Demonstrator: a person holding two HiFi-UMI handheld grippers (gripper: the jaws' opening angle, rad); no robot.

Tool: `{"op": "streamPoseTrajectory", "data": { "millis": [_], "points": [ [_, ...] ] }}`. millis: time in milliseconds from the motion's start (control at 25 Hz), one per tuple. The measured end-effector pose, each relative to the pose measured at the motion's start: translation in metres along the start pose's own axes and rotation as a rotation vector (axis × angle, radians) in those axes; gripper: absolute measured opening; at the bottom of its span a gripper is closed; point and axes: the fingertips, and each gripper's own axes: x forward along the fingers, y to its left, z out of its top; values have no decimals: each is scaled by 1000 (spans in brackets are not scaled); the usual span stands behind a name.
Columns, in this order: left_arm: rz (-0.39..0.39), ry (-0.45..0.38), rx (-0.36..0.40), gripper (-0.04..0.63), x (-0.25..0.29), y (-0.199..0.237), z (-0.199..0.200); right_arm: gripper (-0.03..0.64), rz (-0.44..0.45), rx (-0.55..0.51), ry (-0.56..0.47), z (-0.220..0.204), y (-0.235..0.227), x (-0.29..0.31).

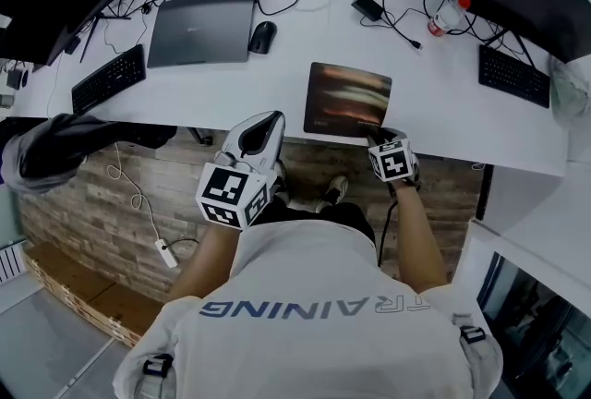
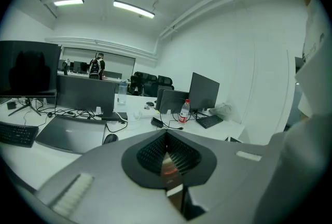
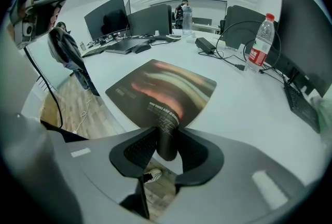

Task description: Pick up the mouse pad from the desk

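Right gripper view: right gripper (image 3: 167,140) pinches the near corner of the pad (image 3: 161,88), which lies flat ahead on the desk (image 3: 244,109); left gripper (image 2: 167,154), closed and empty, hangs farther off.

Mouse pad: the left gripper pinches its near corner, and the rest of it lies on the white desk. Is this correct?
Wrong gripper. The right gripper pinches the near corner of the mouse pad, and the rest of it lies on the white desk; the right gripper view shows it.
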Motion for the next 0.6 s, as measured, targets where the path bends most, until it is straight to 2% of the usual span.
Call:
{"op": "streamPoseTrajectory", "data": {
  "millis": [200, 400, 600],
  "points": [
    [-16, -17, 13, 0, -5, -1, 6, 54, 2, 29, -59, 13, 7, -14],
    [-26, -50, 24, 0, -9, 0, 18, 44, 17, 91, -151, 34, 11, -40],
    [-33, -98, 39, 0, -13, 3, 36, 43, 4, 81, -254, 65, 15, -76]
  ]
}}
